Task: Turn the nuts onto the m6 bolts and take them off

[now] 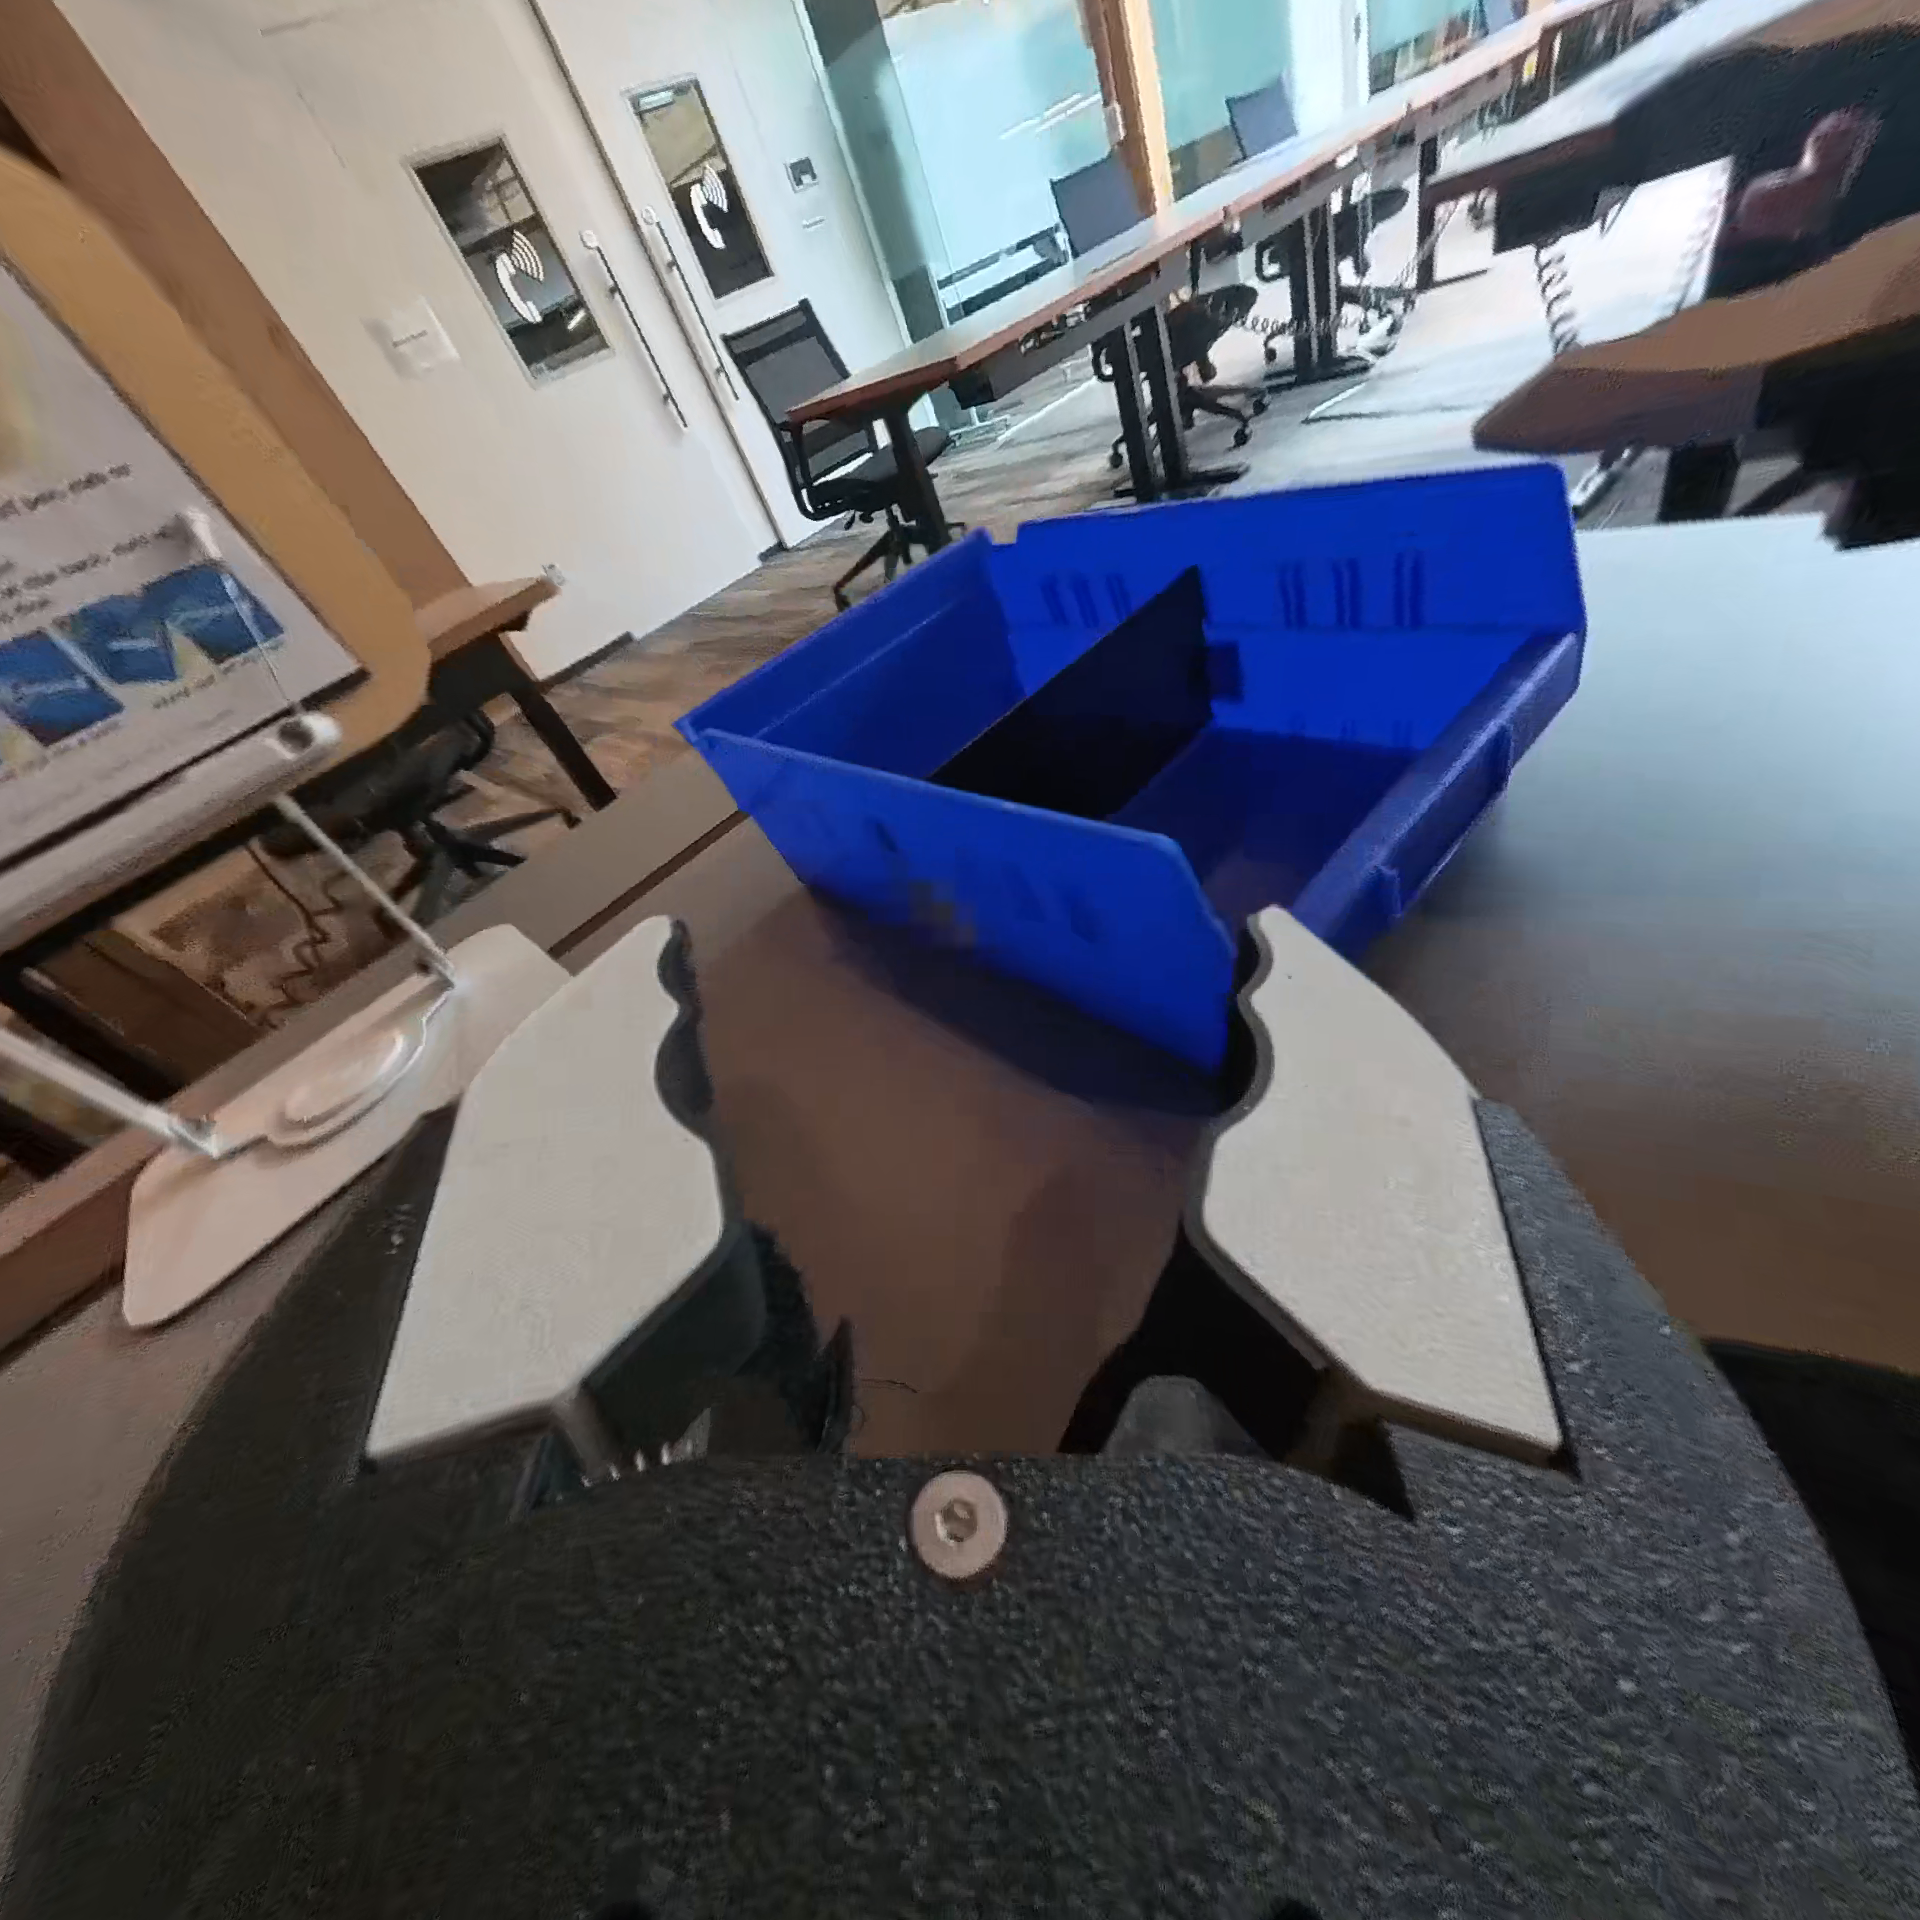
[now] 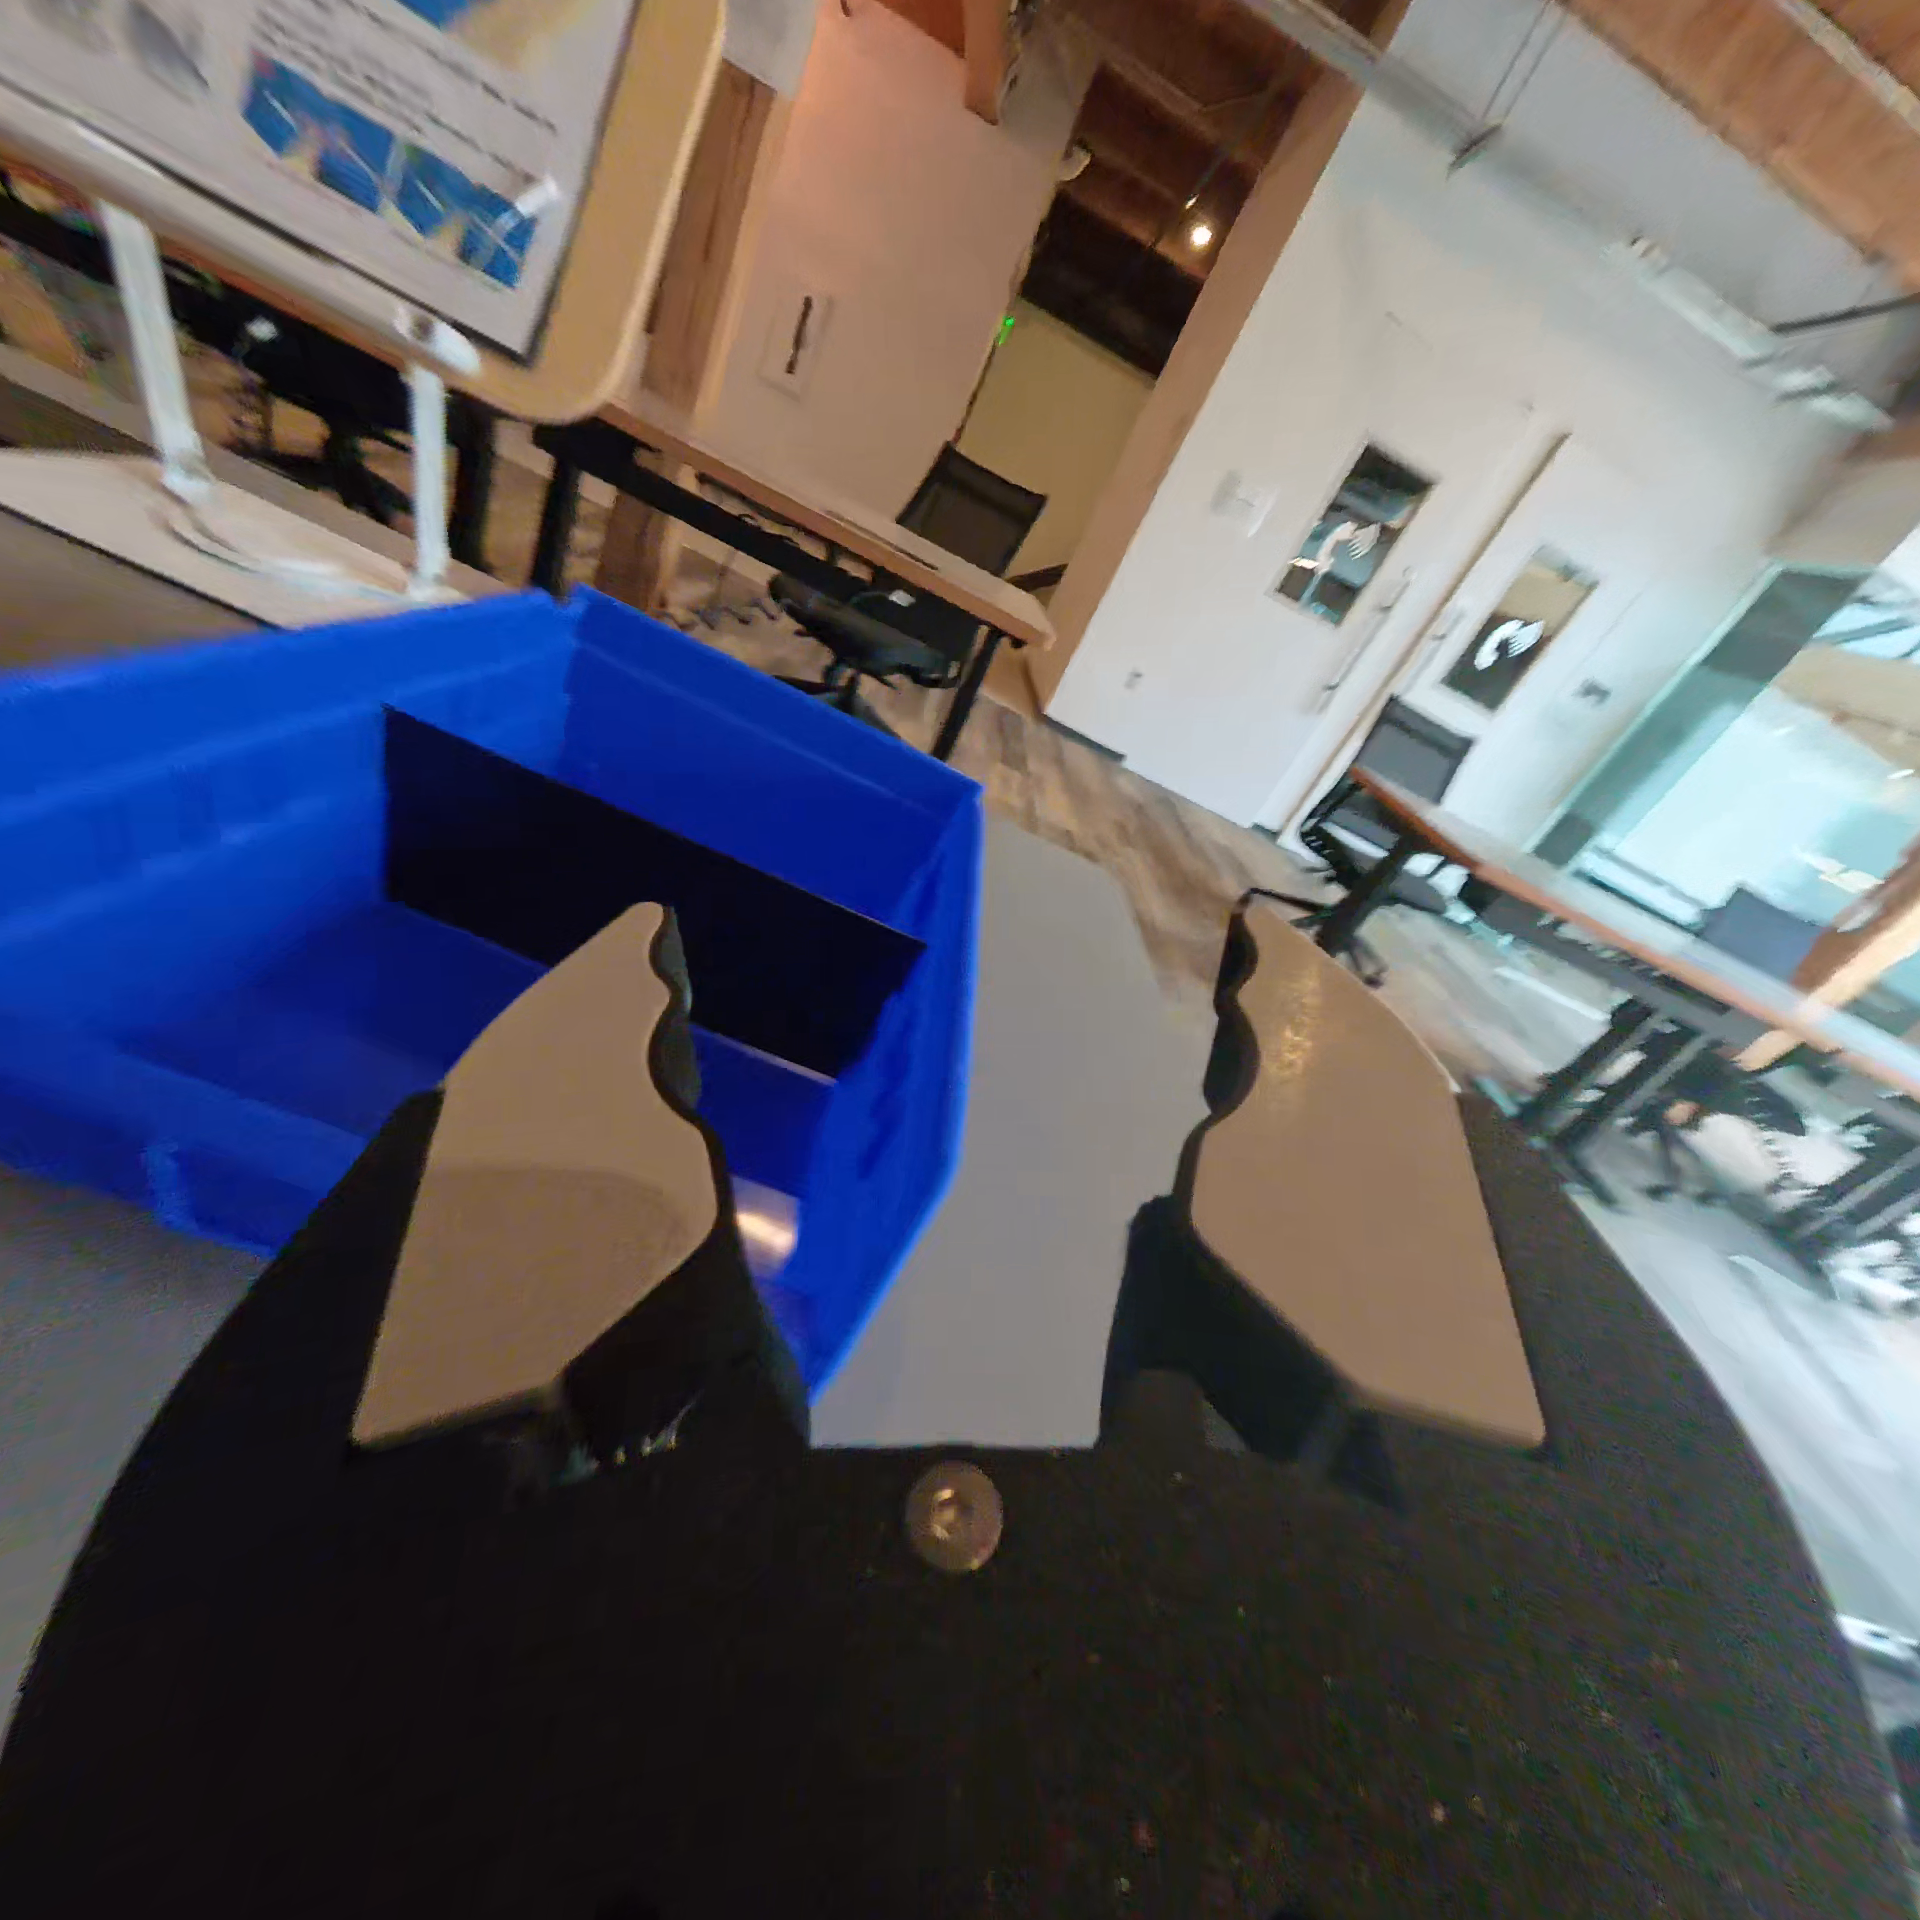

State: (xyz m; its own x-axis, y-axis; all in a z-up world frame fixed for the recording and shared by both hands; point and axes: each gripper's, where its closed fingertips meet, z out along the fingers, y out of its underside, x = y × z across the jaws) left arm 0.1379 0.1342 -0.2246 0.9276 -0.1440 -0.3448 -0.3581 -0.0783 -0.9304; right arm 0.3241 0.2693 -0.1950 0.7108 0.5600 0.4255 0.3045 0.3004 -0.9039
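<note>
- Two hand-held grippers fill the nearest part of both views, each a black pebbled body carrying pale grey flat fingers with wavy black inner pads.
- The left gripper (image 1: 956, 997) has its fingers spread wide with nothing between them but bare table; its right fingertip (image 1: 1278, 966) sits just beside the near corner of the bin, and I cannot tell whether it touches.
- The right gripper (image 2: 951, 997) is likewise spread wide and carries nothing; its left fingertip (image 2: 634, 956) overlaps the bin in the view.
- The smooth, dark, glossy table top (image 1: 1662, 935) lies under both and throws pale glare.
- A bright blue moulded plastic bin (image 1: 987, 873) stands on it, thin-walled, with slotted ribs and a flat black divider panel (image 1: 1091, 707) across its middle.
- No nuts or M6 bolts show in either view; the bin floor that is visible looks bare, and the part behind the divider is hidden.
- Judging from the task, such steel parts would be small, hard, stiff and slick; a bolt is best pinched across its head or shank, a nut across two flats, seated in a pad's scallops.
- Farther off stands a white-based clear acrylic sign holder (image 1: 312, 1091) with a printed sheet.
- Beyond are wooden desks (image 1: 1039, 332), black office chairs and glass partitions.
</note>
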